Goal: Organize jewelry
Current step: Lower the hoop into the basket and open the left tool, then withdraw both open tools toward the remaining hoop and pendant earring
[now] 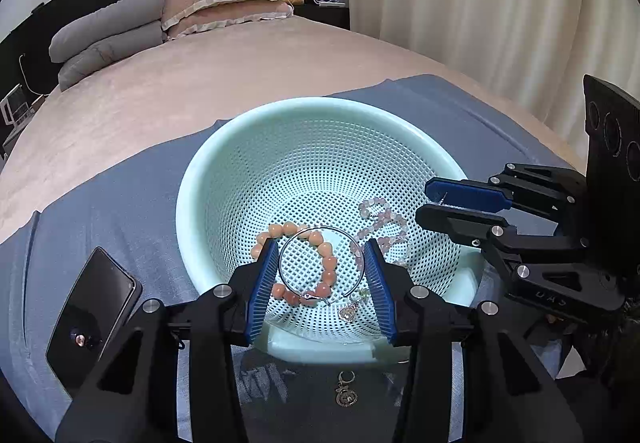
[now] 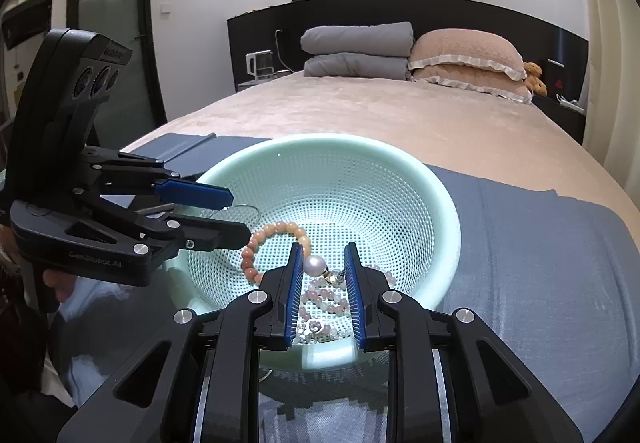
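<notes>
- Two grippers are seen over a pale green perforated basket (image 1: pixel 320 115) set on a blue-grey cloth (image 1: pixel 120 211) spread over a bed with a beige cover (image 1: pixel 200 75).
- In the left wrist view, the left gripper (image 1: pixel 325 275) fills the lower centre, its blue-padded fingers (image 1: pixel 262 283) spread wide apart on either side of a thin silver hoop (image 1: pixel 304 239); whether the hoop is touched by the pads cannot be told.
- An orange bead bracelet (image 1: pixel 326 259) is seen lying in the basket bottom, overlapped by the hoop.
- A pale pink bead strand (image 1: pixel 384 219) lies to the right of it, in the centre right of the frame.
- A small silver pendant (image 1: pixel 347 313) rests near the basket's near wall, at the lower centre.
- A key-ring charm (image 1: pixel 346 389) lies outside the basket on the cloth, at the bottom centre.
- A dark phone (image 1: pixel 94 315) is laid at the lower left.
- In the right wrist view, the right gripper (image 2: pixel 325 275) is shown at the lower centre with a gap left between its jaws; a large pearl (image 2: pixel 314 265) with a metal fitting sits in that gap against the left pad, and a firm pinch cannot be confirmed.
- Grey pillows (image 2: pixel 356 51) and pink pillows (image 2: pixel 468 59) are stacked at the upper centre.
</notes>
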Demonstrator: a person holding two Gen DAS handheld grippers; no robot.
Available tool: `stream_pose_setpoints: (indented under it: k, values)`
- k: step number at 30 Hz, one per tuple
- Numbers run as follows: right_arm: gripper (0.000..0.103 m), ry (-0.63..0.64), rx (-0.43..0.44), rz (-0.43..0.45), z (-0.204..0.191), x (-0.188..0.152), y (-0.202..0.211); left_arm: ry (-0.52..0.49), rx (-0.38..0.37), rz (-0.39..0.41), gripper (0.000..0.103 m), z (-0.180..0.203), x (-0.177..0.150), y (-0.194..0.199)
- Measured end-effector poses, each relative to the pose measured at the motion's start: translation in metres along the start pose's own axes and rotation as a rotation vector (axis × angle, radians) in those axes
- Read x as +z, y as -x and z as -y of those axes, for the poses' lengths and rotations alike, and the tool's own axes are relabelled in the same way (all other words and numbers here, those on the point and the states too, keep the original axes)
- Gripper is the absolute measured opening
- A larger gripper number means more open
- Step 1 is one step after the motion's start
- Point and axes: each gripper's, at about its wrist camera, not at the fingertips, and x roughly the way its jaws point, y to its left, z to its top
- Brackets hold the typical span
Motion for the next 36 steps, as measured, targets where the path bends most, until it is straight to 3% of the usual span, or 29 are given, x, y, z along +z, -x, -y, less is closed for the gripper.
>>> stream_pose_setpoints:
  k: [8,12,15,17,20,28,36]
  values:
    - [0.023,0.010,-0.012,-0.006,0.000,-0.003,0.001,0.009,0.012,-0.003,0.046,-0.001,0.000,-0.003]
    - [0.044,0.006,-0.019,0.011,0.002,-0.005,0.006,0.026,0.015,-0.004,0.047,-0.001,0.001,-0.004]
    - [0.054,0.004,-0.017,0.019,0.002,-0.005,0.008,0.042,0.020,0.001,0.056,-0.004,0.000,-0.001]
    - [0.069,0.004,-0.024,0.033,0.002,-0.006,0.011,0.055,0.018,0.011,0.065,-0.007,0.000,0.003]
    - [0.079,0.004,-0.010,0.068,0.003,-0.008,0.021,0.076,0.007,0.046,0.076,-0.011,-0.003,0.015]
    - [0.084,0.009,0.063,0.091,0.006,-0.031,0.049,0.075,0.037,0.107,0.092,-0.019,-0.031,0.043]
    - [0.084,0.033,0.126,-0.018,-0.009,-0.052,0.041,0.062,0.017,0.032,0.094,-0.016,-0.077,0.028]
